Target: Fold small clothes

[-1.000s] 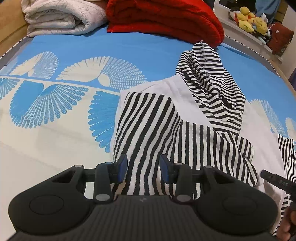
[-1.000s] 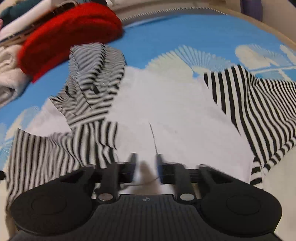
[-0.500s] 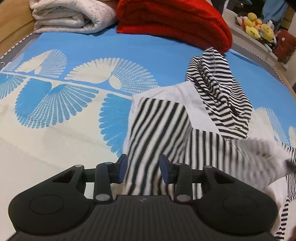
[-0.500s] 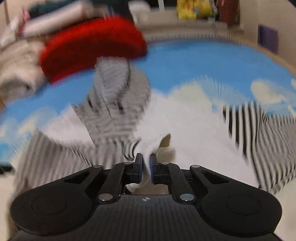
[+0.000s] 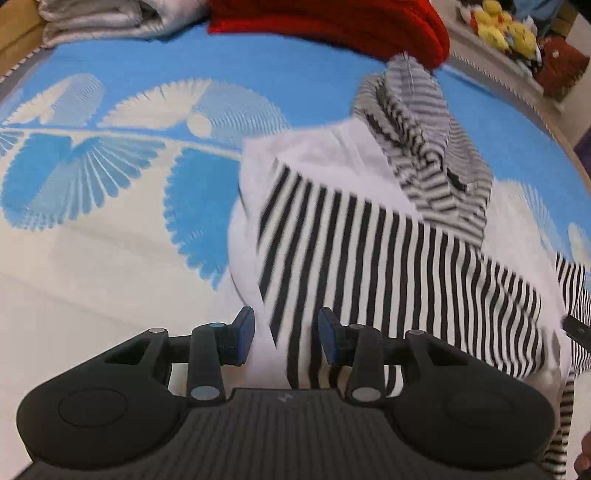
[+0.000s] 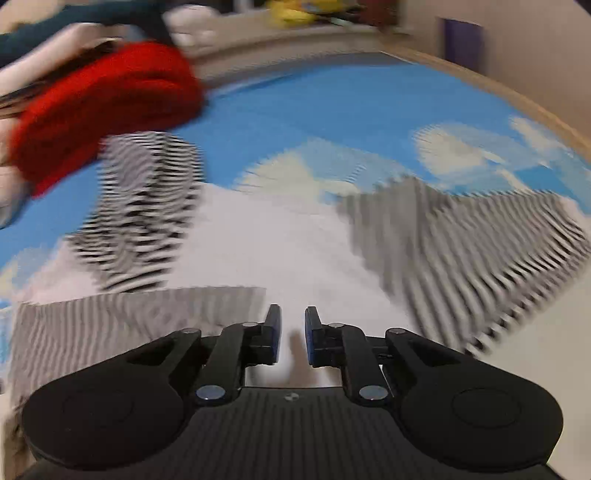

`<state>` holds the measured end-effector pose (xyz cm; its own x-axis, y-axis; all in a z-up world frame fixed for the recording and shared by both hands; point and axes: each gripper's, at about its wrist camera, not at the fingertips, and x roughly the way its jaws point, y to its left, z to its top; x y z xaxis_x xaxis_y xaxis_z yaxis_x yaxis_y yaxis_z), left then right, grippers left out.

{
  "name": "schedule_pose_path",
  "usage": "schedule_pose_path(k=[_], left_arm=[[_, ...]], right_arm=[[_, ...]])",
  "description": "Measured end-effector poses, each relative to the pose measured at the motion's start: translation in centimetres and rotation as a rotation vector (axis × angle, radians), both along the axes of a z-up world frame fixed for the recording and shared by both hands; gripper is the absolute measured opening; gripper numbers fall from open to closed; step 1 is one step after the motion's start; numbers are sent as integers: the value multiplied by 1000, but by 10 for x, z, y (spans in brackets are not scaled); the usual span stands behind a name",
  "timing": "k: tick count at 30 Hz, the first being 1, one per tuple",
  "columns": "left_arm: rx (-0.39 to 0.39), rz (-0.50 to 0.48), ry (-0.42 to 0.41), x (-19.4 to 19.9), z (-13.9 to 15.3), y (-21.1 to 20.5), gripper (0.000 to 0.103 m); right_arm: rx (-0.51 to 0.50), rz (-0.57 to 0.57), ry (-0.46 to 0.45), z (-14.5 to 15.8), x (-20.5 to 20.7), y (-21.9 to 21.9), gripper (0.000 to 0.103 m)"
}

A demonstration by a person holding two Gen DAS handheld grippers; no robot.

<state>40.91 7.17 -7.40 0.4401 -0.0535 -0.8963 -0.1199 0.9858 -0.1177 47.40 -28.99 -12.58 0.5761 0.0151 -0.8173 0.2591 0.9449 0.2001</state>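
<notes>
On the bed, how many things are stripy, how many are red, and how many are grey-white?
Black-and-white striped hooded top, spread on the blue and cream patterned bedspread: 1
Red folded blanket at the far edge: 1
Grey-white folded blanket beside the red one: 1
Total: 3 cloth things on the bed. The yellow plush toys sit off the bed and are not counted.

The small hooded top (image 5: 369, 236) is white with black stripes. It lies spread on the blue and white bed cover. Its striped hood (image 5: 424, 147) points to 12 o'clock, near the red blanket. 1 striped sleeve (image 5: 388, 280) is folded across the white body toward 3 o'clock.
</notes>
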Motion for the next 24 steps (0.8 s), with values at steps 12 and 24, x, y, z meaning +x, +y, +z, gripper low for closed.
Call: schedule_pose_path(k=[12,24], left_arm=[[-89,-1,120,-6,-40,-4,50],[4,-126,-38,-17,21,-54,55]], right_arm=[[40,-3,207,-34,7,-13,44],[13,-175,-6,5,-32,-93,44]])
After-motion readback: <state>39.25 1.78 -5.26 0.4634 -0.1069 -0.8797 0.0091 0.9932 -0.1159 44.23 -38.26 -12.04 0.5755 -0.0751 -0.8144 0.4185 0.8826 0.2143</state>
